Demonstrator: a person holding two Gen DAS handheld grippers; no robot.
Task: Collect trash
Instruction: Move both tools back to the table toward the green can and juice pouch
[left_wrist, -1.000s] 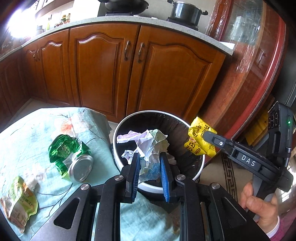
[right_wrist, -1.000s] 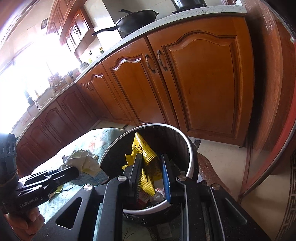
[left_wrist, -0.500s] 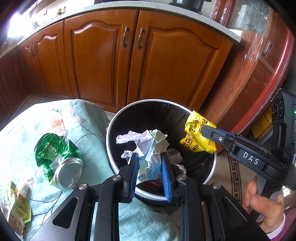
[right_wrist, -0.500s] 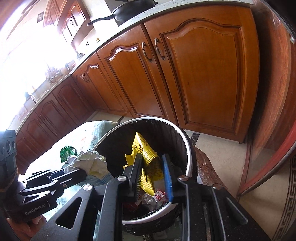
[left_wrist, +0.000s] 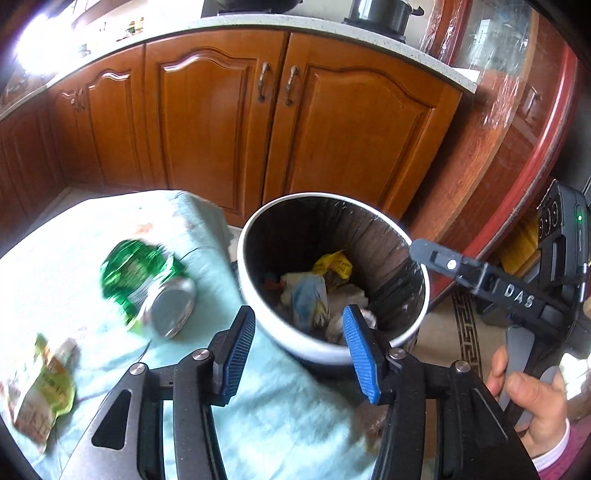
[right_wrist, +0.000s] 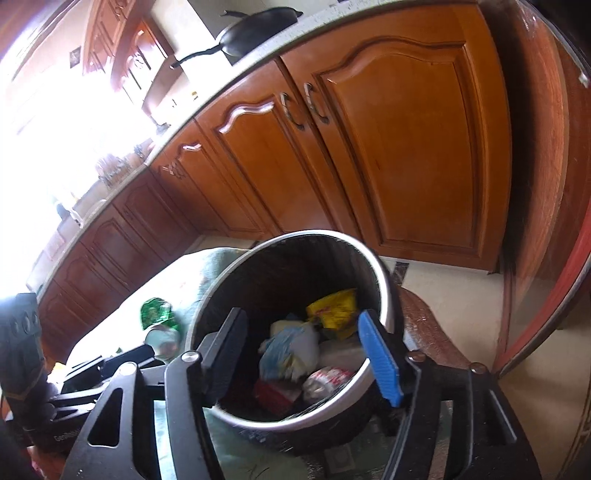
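Glossy varnished wood cabinets (left_wrist: 207, 133); metal-rimmed bin (left_wrist: 295, 343) with black plastic liner; crinkled foil wrapper (left_wrist: 133, 273) on matt cloth (left_wrist: 66, 258).

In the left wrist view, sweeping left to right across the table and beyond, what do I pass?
Yellow-green snack packet → crushed green can → trash bin, with the dropped paper wad and yellow wrapper inside → right hand-held gripper, jaws opening, nothing between them.

Wooden cabinets (left_wrist: 221, 125) under a pale countertop (left_wrist: 325, 33); window glare (right_wrist: 55, 129) at left.
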